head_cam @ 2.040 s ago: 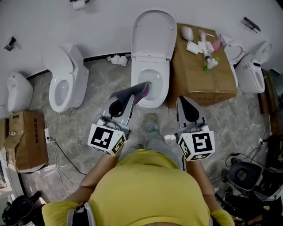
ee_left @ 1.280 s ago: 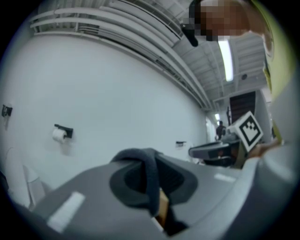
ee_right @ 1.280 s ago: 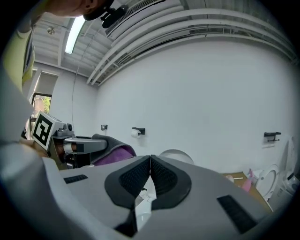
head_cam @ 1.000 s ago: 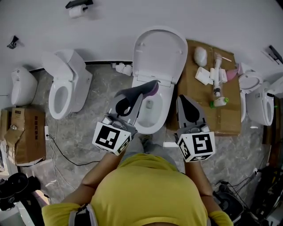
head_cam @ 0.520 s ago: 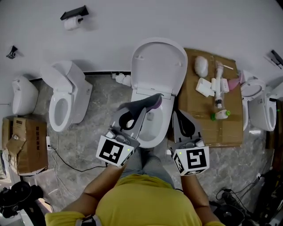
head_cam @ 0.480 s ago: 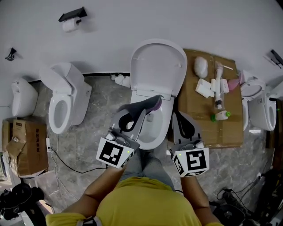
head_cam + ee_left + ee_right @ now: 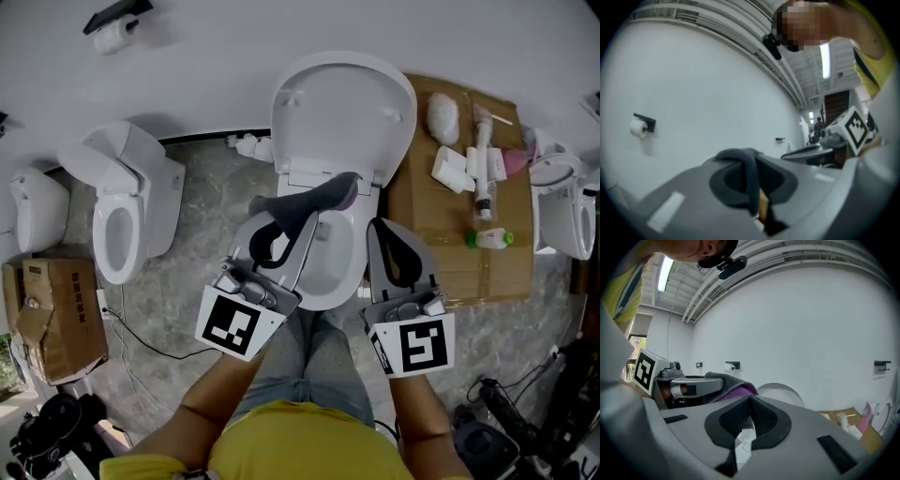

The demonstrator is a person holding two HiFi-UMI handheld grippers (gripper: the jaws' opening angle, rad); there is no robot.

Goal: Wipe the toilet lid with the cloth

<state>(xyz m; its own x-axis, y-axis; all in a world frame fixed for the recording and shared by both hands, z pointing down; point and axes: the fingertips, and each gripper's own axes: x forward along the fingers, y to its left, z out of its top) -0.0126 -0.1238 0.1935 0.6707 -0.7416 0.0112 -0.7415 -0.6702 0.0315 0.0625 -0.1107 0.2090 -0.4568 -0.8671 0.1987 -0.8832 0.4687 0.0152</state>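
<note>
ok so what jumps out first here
The white toilet lid, raised at top centre, dominates the head view. Just below it, the left gripper pinches a grey and purple cloth over the open bowl, while the right gripper beside it is shut and empty.

Toilets, white, on the floor: three are counted. These are the central toilet (image 7: 342,112), the left toilet (image 7: 117,220) and the right toilet (image 7: 567,220), the last cut off by the edge.
One further white fixture (image 7: 36,211) is listed at the left edge, kind not determined.
Cardboard boxes: two, the right box (image 7: 441,262) and the left box (image 7: 56,314).
Hand-held grippers: two, the left hand-held gripper (image 7: 314,208) and the right hand-held gripper (image 7: 379,228).
Cloth (image 7: 336,190): one.
Toilet-paper roll (image 7: 112,36): one, on the wall.
</note>
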